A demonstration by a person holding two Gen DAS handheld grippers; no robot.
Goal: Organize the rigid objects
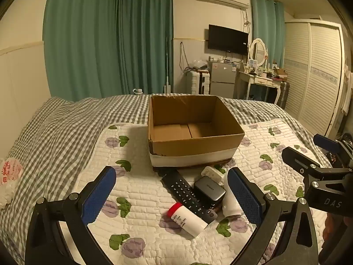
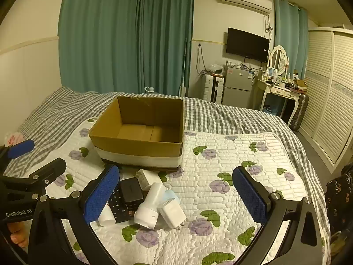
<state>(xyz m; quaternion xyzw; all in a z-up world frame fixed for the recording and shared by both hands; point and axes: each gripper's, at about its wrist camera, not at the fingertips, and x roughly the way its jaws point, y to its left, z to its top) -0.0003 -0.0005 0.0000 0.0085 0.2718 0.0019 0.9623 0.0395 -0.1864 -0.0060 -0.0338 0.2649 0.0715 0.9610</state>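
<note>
An open, empty cardboard box stands on the floral quilt; it also shows in the right wrist view. In front of it lie a black remote, a dark charger block, a white bottle with a red cap, a white cylinder device, a white plug adapter and another white adapter. My left gripper is open, hovering above the pile. My right gripper is open, just right of the pile.
The bed has a grey checked sheet under the quilt. A plastic bag lies at the bed's left. Beyond the bed stand green curtains, a small fridge, a dressing table and a louvred wardrobe.
</note>
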